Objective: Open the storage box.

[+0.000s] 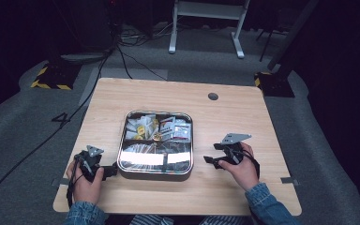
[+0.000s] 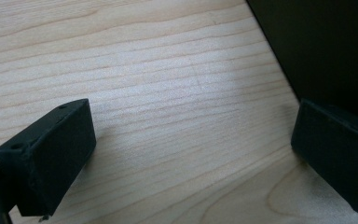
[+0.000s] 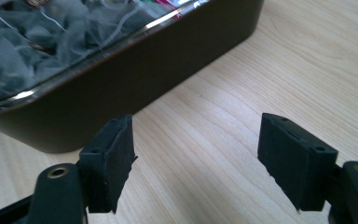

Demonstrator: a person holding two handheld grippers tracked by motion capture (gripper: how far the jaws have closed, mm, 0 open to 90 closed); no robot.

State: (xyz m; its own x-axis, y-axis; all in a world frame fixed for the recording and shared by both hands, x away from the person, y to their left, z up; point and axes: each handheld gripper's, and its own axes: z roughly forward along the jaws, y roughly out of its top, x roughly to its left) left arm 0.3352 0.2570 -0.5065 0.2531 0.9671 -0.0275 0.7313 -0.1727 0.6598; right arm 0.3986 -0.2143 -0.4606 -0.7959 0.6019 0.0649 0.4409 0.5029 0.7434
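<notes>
Metal tin (image 1: 155, 168) — apparently bare wood flanking, grippers (image 1: 209, 161) agape

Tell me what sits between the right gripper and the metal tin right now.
Nothing: in the right gripper view, bare wooden table lies between the open right gripper and the metal tin. The high view shows the same gap.

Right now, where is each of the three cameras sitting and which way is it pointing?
High view: above the person's side, looking forward and down on the wooden table and metal tin; both forearms, left gripper, right gripper show.
Left gripper view: rides the left gripper, close over the tabletop, a dark wall at upper right; jaws apart.
Right gripper view: rides the right gripper, facing the tin's side; jaws apart.
Shared: high and right gripper views both show the tin.
</notes>
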